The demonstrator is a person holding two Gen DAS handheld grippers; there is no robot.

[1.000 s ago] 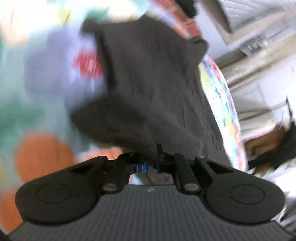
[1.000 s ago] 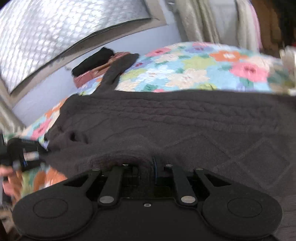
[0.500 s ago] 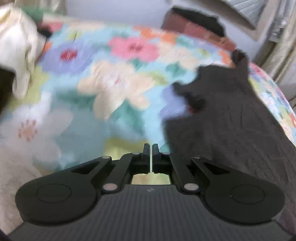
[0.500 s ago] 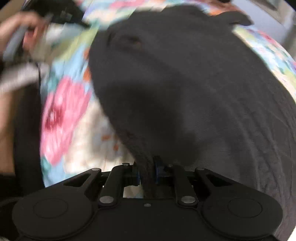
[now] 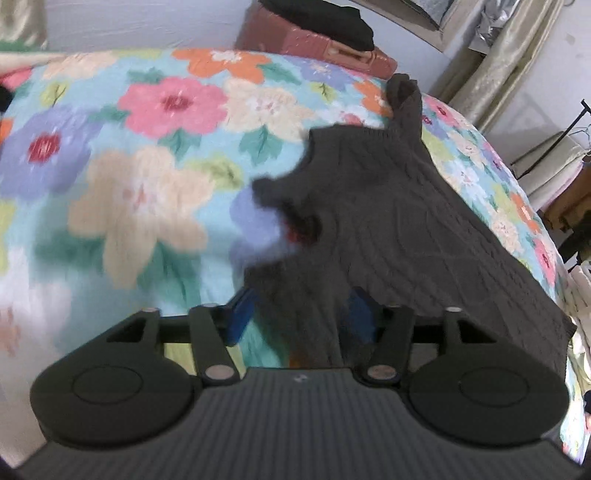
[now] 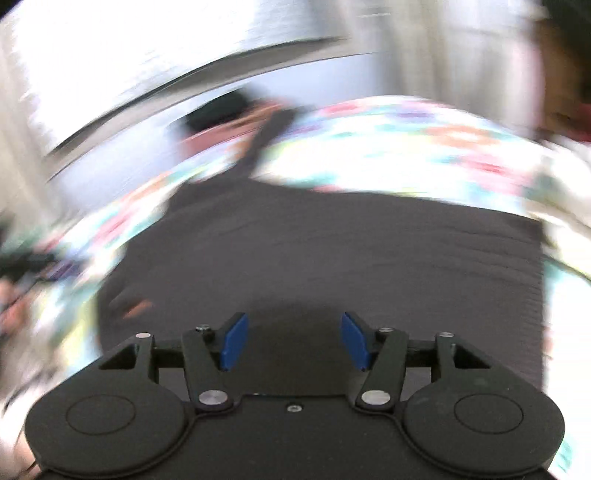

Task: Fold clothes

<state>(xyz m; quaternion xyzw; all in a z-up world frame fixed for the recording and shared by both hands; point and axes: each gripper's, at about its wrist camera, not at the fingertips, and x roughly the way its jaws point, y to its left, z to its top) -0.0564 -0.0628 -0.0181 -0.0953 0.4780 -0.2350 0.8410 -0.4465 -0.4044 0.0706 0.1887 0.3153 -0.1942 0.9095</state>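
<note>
The dark charcoal cable-knit sweater lies spread on the bed's floral quilt of pink, orange and lilac flowers on turquoise, with one sleeve reaching toward the far edge near a reddish-brown box that carries a folded black garment. Half a second ago the left gripper was pressed together over bare quilt; now its blue pads stand wide apart with a fold of the sweater's near edge lying between them, not yet pinched. The right gripper has changed the other way: half a second ago it was clamped on dark knit, and now its blue pads are spread with nothing between them, above the flat body of the sweater in a heavily motion-blurred view. This suggests that one fold has just been laid down and released, and that the left side is lining up a fresh grip on the near edge for the next fold.
</note>
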